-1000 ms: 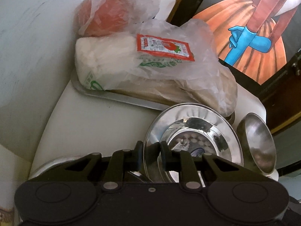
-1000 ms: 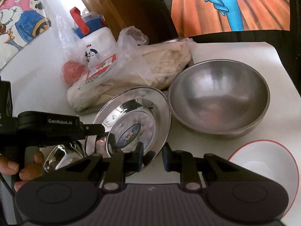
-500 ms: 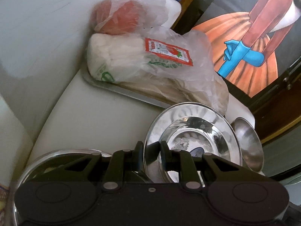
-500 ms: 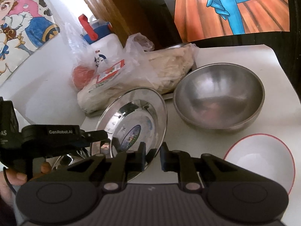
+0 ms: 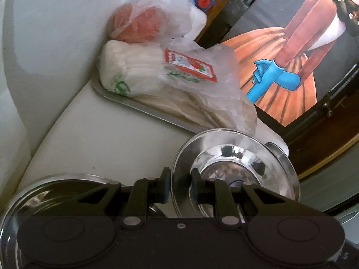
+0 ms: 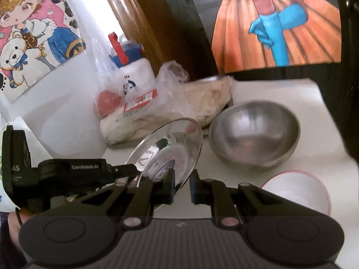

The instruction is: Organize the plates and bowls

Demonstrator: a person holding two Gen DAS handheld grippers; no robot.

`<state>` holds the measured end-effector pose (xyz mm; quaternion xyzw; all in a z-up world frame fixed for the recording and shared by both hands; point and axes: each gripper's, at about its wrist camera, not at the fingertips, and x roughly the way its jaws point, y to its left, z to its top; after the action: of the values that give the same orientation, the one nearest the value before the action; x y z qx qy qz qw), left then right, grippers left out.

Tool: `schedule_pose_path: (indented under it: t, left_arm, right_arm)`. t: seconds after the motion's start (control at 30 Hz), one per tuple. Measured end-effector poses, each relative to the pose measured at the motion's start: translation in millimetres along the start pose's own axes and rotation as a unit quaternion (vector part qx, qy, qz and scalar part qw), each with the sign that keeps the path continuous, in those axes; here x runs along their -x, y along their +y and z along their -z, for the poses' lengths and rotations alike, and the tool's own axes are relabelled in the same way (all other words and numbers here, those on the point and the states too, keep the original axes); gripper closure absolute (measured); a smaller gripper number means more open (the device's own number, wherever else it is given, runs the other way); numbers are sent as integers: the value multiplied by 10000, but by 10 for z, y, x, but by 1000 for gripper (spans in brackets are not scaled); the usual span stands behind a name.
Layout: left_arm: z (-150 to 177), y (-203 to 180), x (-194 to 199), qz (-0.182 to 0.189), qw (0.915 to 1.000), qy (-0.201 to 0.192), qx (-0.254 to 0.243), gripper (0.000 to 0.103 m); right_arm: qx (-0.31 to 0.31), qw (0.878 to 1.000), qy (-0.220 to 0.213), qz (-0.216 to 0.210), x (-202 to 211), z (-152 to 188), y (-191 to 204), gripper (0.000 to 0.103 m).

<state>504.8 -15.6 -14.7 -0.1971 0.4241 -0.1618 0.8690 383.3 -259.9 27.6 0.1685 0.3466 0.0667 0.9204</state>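
My left gripper (image 5: 179, 186) is shut on the rim of a shiny steel plate (image 5: 237, 163) and holds it tilted above the white counter. The same plate (image 6: 170, 150) shows in the right wrist view, with the left gripper (image 6: 134, 170) clamped on its left edge. My right gripper (image 6: 182, 188) is slightly open and empty, just in front of the plate's lower rim. A second steel plate (image 5: 60, 183) lies flat at the lower left of the left wrist view. A large steel bowl (image 6: 254, 132) sits on the counter to the right. A white bowl with a red rim (image 6: 298, 190) sits nearer, at the right.
A steel tray (image 5: 125, 99) at the back holds plastic bags of food (image 5: 170, 76). A white jug with a blue and red cap (image 6: 132, 71) stands behind them. A wooden frame and a painted panel stand at the counter's far edge. The white wall is on the left.
My left gripper has lifted and tilted the steel plate up off the counter. The second flat plate has come into view below it. The right gripper has risen and moved back a little.
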Motion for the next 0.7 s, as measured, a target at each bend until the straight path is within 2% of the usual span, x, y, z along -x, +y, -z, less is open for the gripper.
schedule_pose_path:
  t: [0.17,0.33,0.47,0.7]
  left_arm:
    - [28,-78,-5,133,9999,-47,36,83]
    - [53,-141,195,31,9999,-164,15,84]
    - [122,-163,503,-220,9992,-329,70,84]
    - [427,-27,979,-722,9952,-638,148,84]
  right_arm:
    - [-94,9999,-56,-34,75,-16,-85,89]
    - [-15,9997,-82,-229,201,4,-39,88]
    - [95,9988,-86,-468,315,30,90,88]
    - [350,9957,66,-851,355,206,308,88]
